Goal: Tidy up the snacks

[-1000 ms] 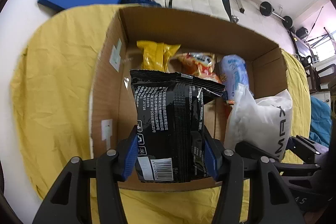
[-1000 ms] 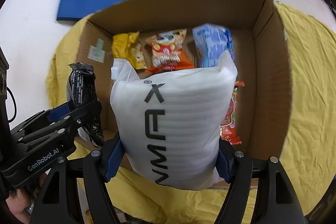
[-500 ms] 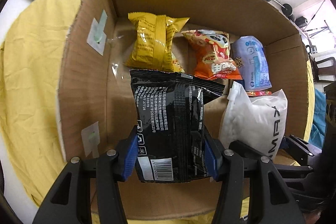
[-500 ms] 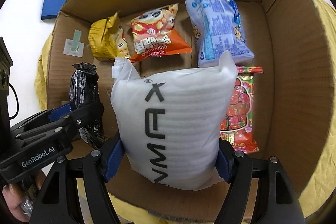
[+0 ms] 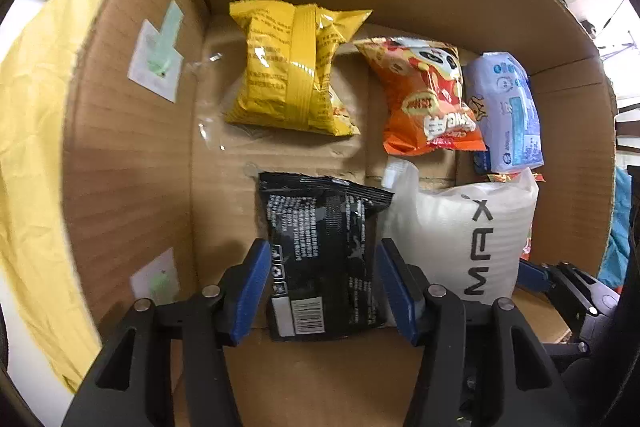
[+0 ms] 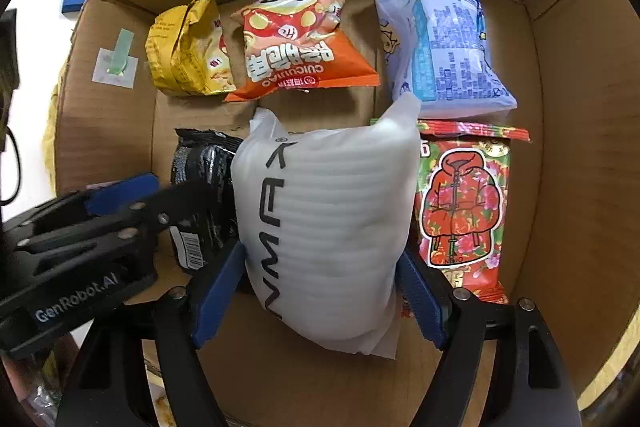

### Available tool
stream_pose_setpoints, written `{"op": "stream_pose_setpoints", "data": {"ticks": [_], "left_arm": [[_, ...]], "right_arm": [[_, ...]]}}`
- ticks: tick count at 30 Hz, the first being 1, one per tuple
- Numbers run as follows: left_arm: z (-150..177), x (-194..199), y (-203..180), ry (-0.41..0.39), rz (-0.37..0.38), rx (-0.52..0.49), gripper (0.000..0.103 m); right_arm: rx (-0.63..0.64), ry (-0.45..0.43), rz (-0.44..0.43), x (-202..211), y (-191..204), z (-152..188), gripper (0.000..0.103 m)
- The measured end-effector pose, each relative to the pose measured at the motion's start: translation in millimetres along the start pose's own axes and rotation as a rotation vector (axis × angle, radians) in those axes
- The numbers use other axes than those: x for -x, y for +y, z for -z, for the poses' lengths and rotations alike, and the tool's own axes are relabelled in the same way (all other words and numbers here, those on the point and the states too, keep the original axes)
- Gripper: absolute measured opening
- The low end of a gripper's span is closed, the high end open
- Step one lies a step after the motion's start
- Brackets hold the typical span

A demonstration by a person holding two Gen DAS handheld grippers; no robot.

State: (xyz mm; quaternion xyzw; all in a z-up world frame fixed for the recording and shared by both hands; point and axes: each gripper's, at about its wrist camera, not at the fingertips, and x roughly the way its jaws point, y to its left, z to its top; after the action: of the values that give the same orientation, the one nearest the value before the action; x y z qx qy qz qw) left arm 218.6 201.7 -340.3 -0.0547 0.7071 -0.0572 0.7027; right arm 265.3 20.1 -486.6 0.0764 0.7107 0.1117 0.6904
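Inside the corrugated cardboard box [image 5: 132,163], the left gripper [image 5: 320,287] pinches a crinkled black foil packet [image 5: 324,251]; beside it, the right gripper [image 6: 320,291] clamps a puffy, ribbed white pouch [image 6: 328,219]. Glossy yellow [image 5: 292,67], orange [image 6: 296,43], pale-blue [image 6: 440,35] and red floral [image 6: 460,207] bags lie flat around them.

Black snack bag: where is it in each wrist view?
Left wrist: black snack bag sits bottom centre, between the fingers of the left hand-held gripper.
Right wrist: it sits left of centre, partly hidden by the left hand-held gripper and the white bag.
Shared landmark: orange panda snack bag at the far end of the cardboard box.
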Motion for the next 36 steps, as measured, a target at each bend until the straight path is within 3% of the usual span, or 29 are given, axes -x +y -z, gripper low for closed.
{"op": "stream_pose_setpoints", "data": {"ticks": [6,9,13,17,27,36], "left_arm": [[-4.6,17.3,-1.0,-0.030,-0.045,0.007,0.054],[-4.4,27.8,1.1,-0.054,-0.043,0.027,0.065],[-1.0,46.2,0.6,-0.091,-0.042,0.037,0.074],[6.4,56.8,-2.7,-0.120,-0.067,0.033,0.098],[23.7,60.6,-11.1,-0.174,-0.091,0.023,0.098],[61.1,128.8,-30.5,-0.322,-0.106,0.016,0.098]], "right_arm": [[0.015,-0.002,0.045,-0.4,7.0,1.6,0.080],[0.020,-0.007,0.069,5.0,13.4,3.5,0.093],[0.034,-0.046,0.106,21.4,20.9,7.1,0.095],[0.044,-0.074,0.155,34.3,23.4,6.7,0.103],[0.012,-0.109,0.187,54.9,2.5,16.9,0.103],[-0.001,-0.236,0.171,129.8,-5.6,56.3,0.103]]}}
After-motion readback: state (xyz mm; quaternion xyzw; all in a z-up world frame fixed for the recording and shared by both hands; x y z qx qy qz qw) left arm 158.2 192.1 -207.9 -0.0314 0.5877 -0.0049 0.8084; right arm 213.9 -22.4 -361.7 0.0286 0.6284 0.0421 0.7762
